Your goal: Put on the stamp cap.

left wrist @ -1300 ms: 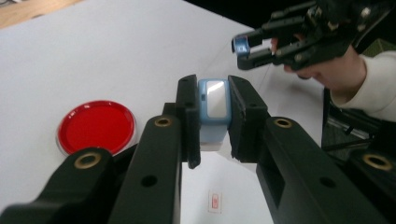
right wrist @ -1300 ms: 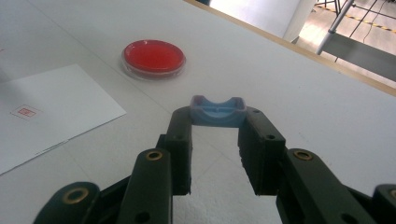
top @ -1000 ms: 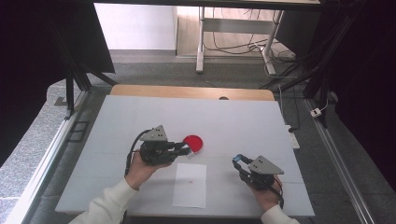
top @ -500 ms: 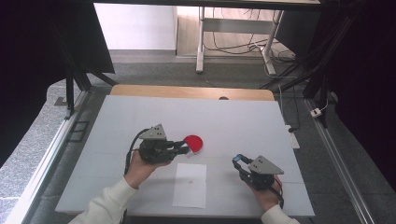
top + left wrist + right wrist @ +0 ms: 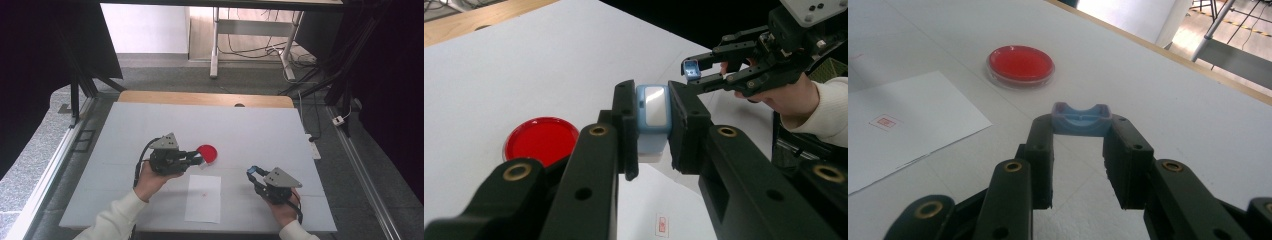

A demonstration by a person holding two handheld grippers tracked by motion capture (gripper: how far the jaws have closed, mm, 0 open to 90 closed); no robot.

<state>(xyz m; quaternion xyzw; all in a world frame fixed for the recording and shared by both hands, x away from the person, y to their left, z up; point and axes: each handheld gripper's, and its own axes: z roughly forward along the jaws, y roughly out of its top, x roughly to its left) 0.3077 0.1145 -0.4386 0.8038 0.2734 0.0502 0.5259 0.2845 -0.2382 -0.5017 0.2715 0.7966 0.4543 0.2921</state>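
One white table (image 5: 250,125), wooden far edge (image 5: 200,98), grey floor (image 5: 45,150)

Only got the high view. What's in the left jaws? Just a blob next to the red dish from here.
Observer: A light-blue block with a pale glossy face, pinched in the left gripper.
Operator: Right side?
Observer: The right gripper holds a small blue U-shaped piece at its jaw tips.
Operator: That speck on the paper?
Observer: A small red square mark, printed on the paper.
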